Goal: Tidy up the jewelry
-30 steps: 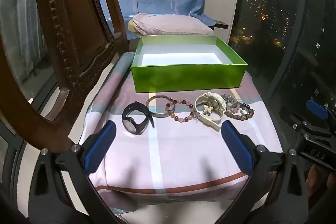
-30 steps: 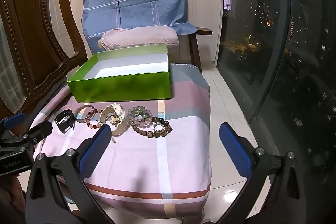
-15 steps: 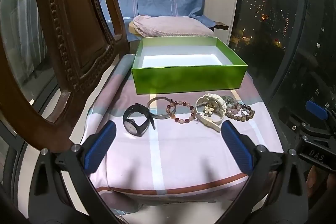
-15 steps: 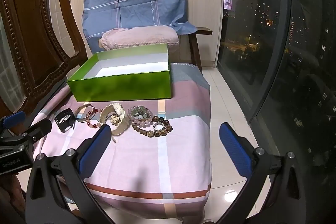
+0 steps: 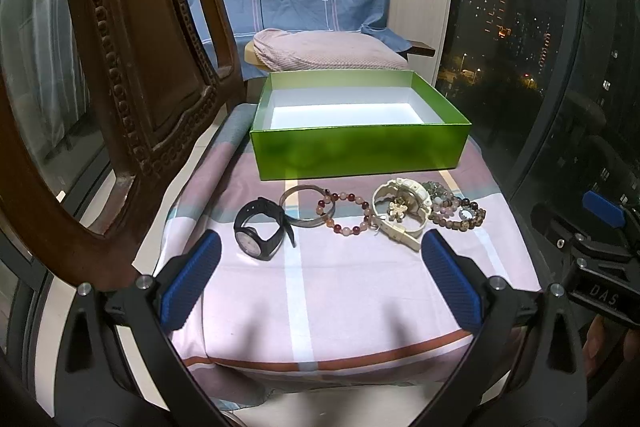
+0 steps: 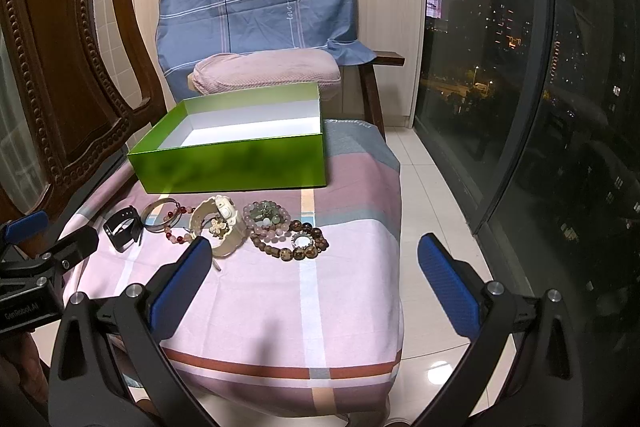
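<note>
One green box [image 5: 360, 151] is sitting open on the checked cloth [image 5: 340, 291], with nothing showing inside it. Two watches are lying in front of it: one black watch [image 5: 260, 233] and one cream watch [image 5: 398, 211]. One plain metal bangle [image 5: 306, 207] is resting beside the black one, and one bracelet of red and pink beads [image 5: 346, 211] is overlapping that bangle. At the far right a heap of beaded bracelets [image 6: 286, 229] is lying tangled; it looks like three or four, though the strands overlap too much for a sure count. Two grippers are showing, one per hand: the left gripper [image 5: 320, 281] and the right gripper [image 6: 314, 285].
</note>
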A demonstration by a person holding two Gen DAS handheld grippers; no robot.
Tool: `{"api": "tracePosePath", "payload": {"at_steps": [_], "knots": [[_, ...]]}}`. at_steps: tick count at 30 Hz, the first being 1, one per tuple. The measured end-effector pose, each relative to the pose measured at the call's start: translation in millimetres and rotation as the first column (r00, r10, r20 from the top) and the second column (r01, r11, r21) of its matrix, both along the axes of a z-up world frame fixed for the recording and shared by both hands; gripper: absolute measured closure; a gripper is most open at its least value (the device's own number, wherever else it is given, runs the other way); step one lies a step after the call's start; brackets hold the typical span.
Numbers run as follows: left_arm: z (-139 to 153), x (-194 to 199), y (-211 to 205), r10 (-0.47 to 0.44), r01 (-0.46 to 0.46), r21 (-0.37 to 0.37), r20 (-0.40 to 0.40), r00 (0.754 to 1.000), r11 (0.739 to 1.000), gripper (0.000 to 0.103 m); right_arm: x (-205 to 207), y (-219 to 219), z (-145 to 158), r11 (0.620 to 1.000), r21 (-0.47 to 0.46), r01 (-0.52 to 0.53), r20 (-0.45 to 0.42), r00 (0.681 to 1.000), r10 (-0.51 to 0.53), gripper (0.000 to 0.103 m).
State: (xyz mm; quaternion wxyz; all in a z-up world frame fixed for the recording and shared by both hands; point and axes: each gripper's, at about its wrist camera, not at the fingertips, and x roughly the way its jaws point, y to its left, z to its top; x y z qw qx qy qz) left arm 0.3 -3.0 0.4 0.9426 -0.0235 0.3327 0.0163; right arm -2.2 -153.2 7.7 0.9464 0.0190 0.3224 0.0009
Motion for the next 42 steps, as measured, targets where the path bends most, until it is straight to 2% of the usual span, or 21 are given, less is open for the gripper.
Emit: {"api": "tracePosePath", "payload": {"at_steps": [42], "knots": [[-4.0,-0.7,-3.7,-0.005,0.005,0.004,-0.004,1.0,1.0,0.004,-1.4,-0.3,-2.9,1.0,0.002,0.0,-0.002,1.0,0.0,0.003]]}}
